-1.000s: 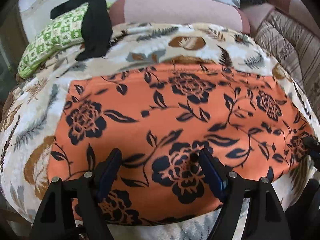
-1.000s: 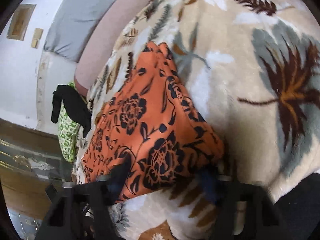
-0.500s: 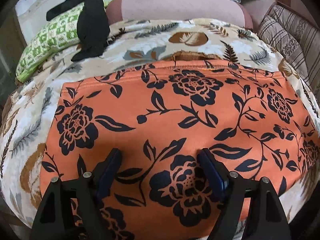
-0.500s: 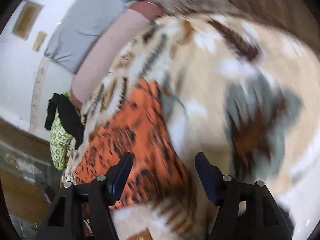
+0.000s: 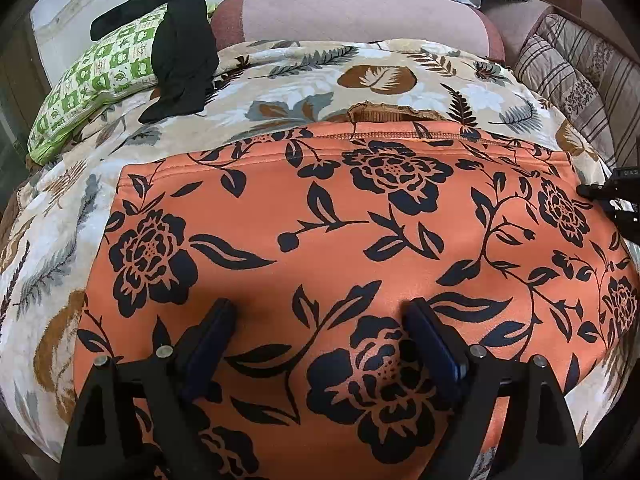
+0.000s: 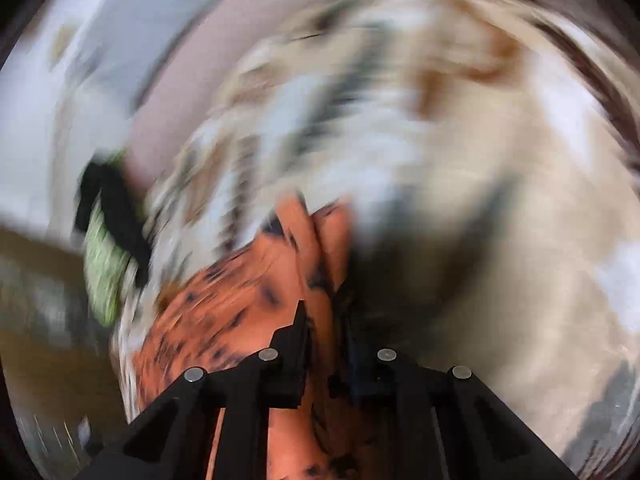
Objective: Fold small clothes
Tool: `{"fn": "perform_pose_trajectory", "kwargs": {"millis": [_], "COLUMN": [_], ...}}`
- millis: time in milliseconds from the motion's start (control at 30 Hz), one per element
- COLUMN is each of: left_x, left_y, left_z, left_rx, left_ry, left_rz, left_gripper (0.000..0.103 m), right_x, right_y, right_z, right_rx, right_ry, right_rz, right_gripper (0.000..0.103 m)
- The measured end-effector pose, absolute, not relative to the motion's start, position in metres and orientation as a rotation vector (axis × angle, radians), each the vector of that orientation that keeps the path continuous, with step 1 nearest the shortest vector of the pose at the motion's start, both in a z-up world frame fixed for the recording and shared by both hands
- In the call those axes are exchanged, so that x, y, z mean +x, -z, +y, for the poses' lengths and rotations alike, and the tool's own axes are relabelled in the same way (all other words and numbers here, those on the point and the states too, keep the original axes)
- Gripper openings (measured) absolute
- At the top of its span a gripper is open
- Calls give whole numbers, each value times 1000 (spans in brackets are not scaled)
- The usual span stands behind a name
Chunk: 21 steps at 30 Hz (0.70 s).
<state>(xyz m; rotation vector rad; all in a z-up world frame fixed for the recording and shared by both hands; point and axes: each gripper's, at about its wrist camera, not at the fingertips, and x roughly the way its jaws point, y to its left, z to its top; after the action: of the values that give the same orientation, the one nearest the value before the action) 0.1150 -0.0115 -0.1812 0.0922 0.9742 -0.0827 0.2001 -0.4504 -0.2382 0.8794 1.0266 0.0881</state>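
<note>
An orange garment with black flowers lies flat on a leaf-print blanket. My left gripper hovers over the garment's near middle. Its jaws are spreading wider, both pads are clear of the cloth and nothing is held. In the blurred right wrist view my right gripper has its jaws closing tight on a bunched corner of the orange garment, and the fabric is pinched between the pads. The right gripper's black frame also shows at the garment's right edge in the left wrist view.
A black garment is draped over a green-and-white pillow at the back left. A pink bolster runs along the back. A striped cushion stands at the right.
My right gripper let go of the garment's near right corner, opened, moved quickly along the right edge towards the far side, and closed on the fabric again. The left gripper has stayed open over the garment.
</note>
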Motion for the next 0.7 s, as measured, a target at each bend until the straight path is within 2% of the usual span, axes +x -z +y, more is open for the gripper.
{"fn": "perform_pose_trajectory", "kwargs": {"millis": [133, 267, 300, 333, 367, 400, 467, 500, 533, 567, 600, 633, 700], "left_x": [116, 115, 115, 116, 117, 117, 118, 118, 117, 117, 117, 117, 116], "left_y": [176, 178, 179, 179, 179, 179, 178, 177, 177, 177, 178, 178, 178], "left_z": [-7, -7, -8, -8, -8, -8, -7, -6, -6, -6, -6, -7, -7], "left_rx": [57, 72, 74, 71, 68, 69, 63, 63, 63, 62, 63, 65, 62], "left_ry": [84, 76, 74, 70, 68, 68, 73, 75, 77, 77, 77, 75, 70], "left_rz": [987, 991, 991, 995, 1001, 1004, 1015, 1019, 1020, 1018, 1019, 1019, 1020], "left_gripper": [88, 88, 88, 88, 88, 88, 88, 88, 88, 88, 88, 88, 88], "right_x": [194, 188, 195, 201, 208, 217, 234, 233, 230, 225, 220, 216, 212], "right_y": [212, 162, 159, 162, 169, 181, 213, 226, 229, 225, 211, 200, 191], "right_z": [-436, -415, -401, -392, -382, -375, -389, -417, -432, -439, -436, -428, -400], "right_rx": [749, 625, 605, 594, 587, 577, 584, 777, 902, 959, 919, 864, 770], "right_ry": [-91, -112, -178, -237, -300, -346, -233, -191, -149, -108, -91, -111, -247], "right_rz": [1026, 895, 914, 945, 976, 1005, 1069, 1036, 1014, 984, 946, 931, 973], "right_gripper": [20, 24, 36, 61, 71, 73, 69, 51, 45, 45, 52, 65, 74]}}
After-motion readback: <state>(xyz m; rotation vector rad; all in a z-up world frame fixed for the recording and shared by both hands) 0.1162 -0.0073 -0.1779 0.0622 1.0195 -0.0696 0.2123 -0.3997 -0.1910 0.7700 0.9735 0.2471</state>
